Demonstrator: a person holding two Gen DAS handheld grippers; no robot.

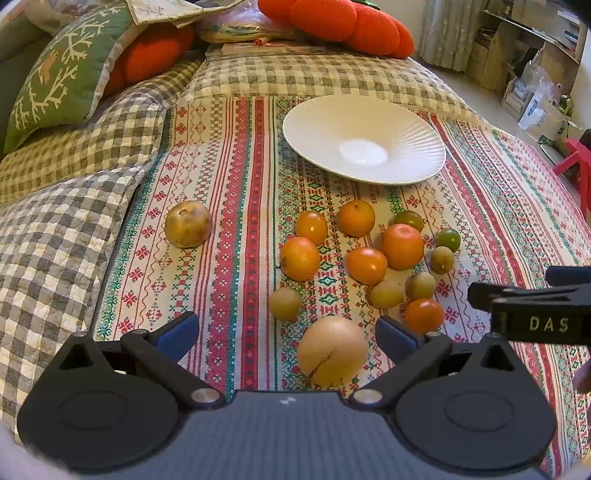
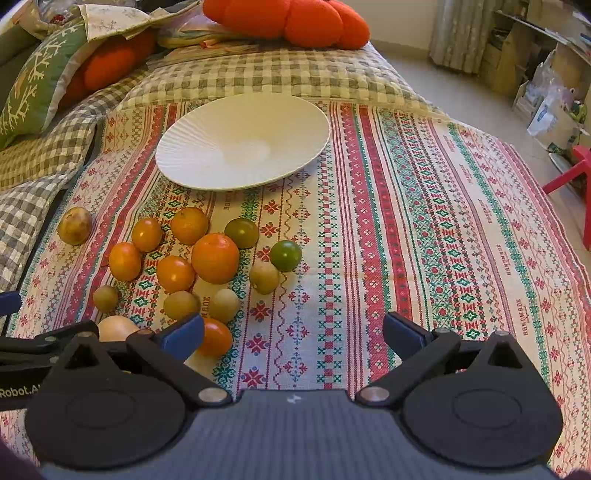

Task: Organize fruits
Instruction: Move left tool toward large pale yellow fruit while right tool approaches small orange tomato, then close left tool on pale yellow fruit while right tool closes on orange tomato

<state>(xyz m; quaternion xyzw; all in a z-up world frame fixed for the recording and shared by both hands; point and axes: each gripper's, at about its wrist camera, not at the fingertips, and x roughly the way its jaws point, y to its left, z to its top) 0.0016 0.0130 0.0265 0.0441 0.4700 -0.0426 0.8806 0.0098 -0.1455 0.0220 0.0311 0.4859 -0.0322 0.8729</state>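
A white ribbed plate [image 1: 364,138] lies empty on a striped patterned cloth [image 1: 229,221]; it also shows in the right wrist view [image 2: 242,142]. Several oranges, among them a large one [image 1: 402,240] [image 2: 215,257], small green-yellow fruits and an orange tomato [image 1: 424,315] [image 2: 215,336] lie loose in front of it. A large pale fruit [image 1: 332,350] lies between the fingers of my open left gripper [image 1: 288,332]. A brownish fruit [image 1: 187,224] [image 2: 75,225] lies apart at the left. My right gripper [image 2: 293,332] is open and empty over bare cloth, right of the pile.
Checked quilt [image 1: 74,206], a green cushion [image 1: 55,70] and orange plush cushions [image 1: 332,22] lie behind and to the left. A red stool [image 2: 576,173] and cluttered shelves [image 2: 546,74] stand on the floor to the right.
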